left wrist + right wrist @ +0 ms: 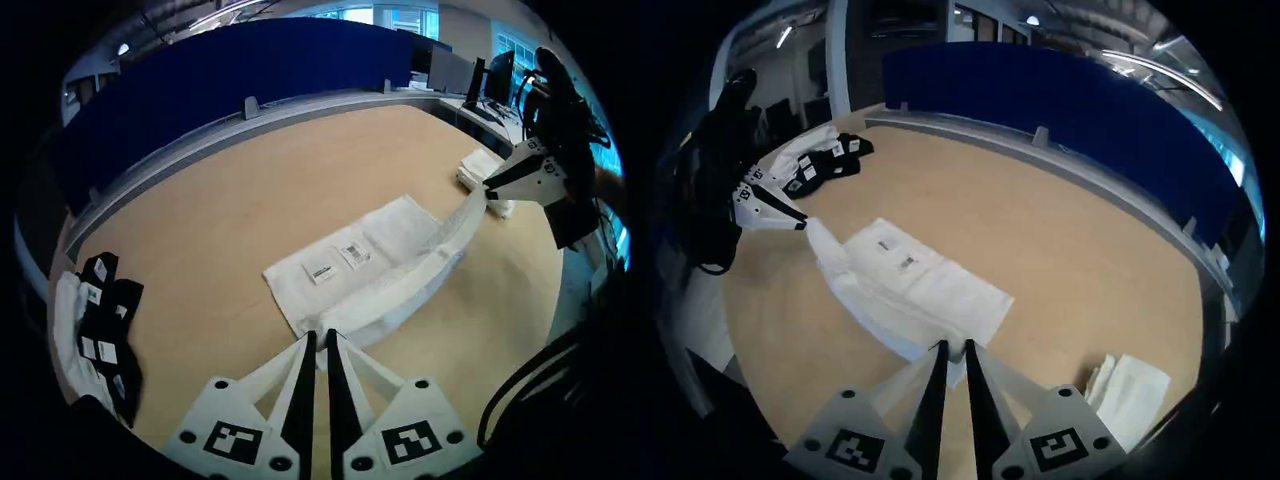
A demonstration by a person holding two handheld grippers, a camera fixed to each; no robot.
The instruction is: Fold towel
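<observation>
A white towel (376,248) with two small labels lies on the wooden table (240,192), its near long edge lifted off the surface. My left gripper (318,346) is shut on one end of that raised edge. My right gripper (954,352) is shut on the other end, and it appears far right in the left gripper view (490,182). In the right gripper view the towel (920,288) stretches from my fingers to the left gripper (804,224) at the far left. The lifted edge hangs taut between the two grippers.
A pile of black and white cloths (100,320) lies at the table's left edge, also seen at the back left as dark cloths (820,164). A folded white stack (1128,388) sits near the right gripper. A blue partition (240,72) lines the far side.
</observation>
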